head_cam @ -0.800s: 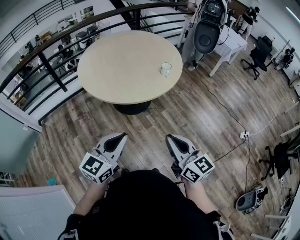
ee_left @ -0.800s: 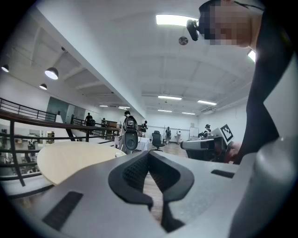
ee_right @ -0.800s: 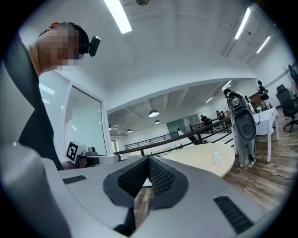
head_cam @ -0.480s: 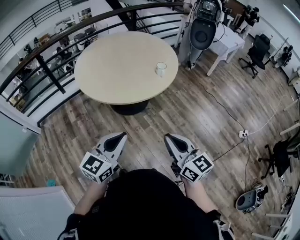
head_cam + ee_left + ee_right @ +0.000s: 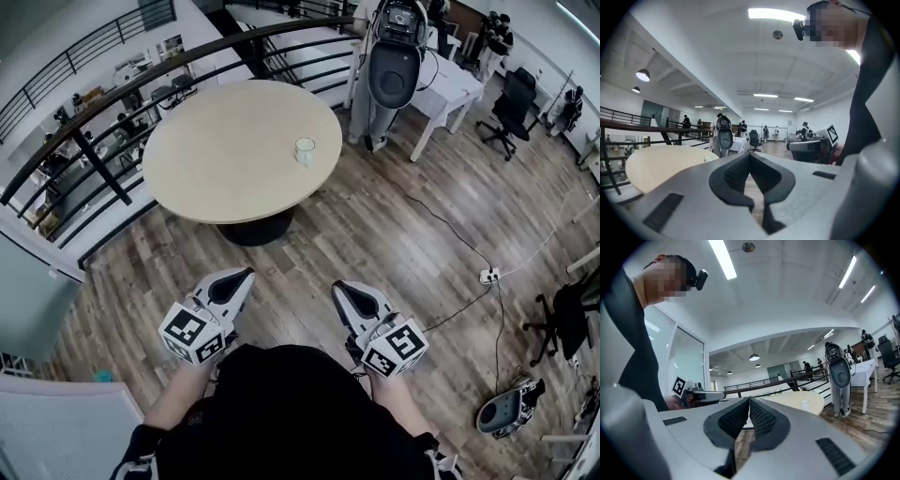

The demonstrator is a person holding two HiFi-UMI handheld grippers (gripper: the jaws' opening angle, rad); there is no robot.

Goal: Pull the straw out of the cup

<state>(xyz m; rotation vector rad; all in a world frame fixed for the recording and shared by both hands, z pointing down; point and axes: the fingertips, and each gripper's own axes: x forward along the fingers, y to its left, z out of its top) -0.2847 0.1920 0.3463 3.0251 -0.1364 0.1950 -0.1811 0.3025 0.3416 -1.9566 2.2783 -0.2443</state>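
Note:
A small clear cup (image 5: 305,150) stands near the right edge of the round beige table (image 5: 216,159); a straw cannot be made out at this distance. The cup (image 5: 804,403) shows tiny in the right gripper view and the cup (image 5: 708,158) in the left gripper view. My left gripper (image 5: 243,275) and right gripper (image 5: 337,288) hang close to my body over the wooden floor, far short of the table. Both have their jaws pressed together with nothing between them.
A tall grey machine (image 5: 394,56) stands just beyond the table beside a white desk (image 5: 450,84). A dark railing (image 5: 122,89) curves behind the table. A cable and power strip (image 5: 487,276) lie on the floor at right. Office chairs (image 5: 514,103) stand further back.
The view has shifted: the table and cup now lie lower and further left in the head view. Both grippers stay shut near my body.

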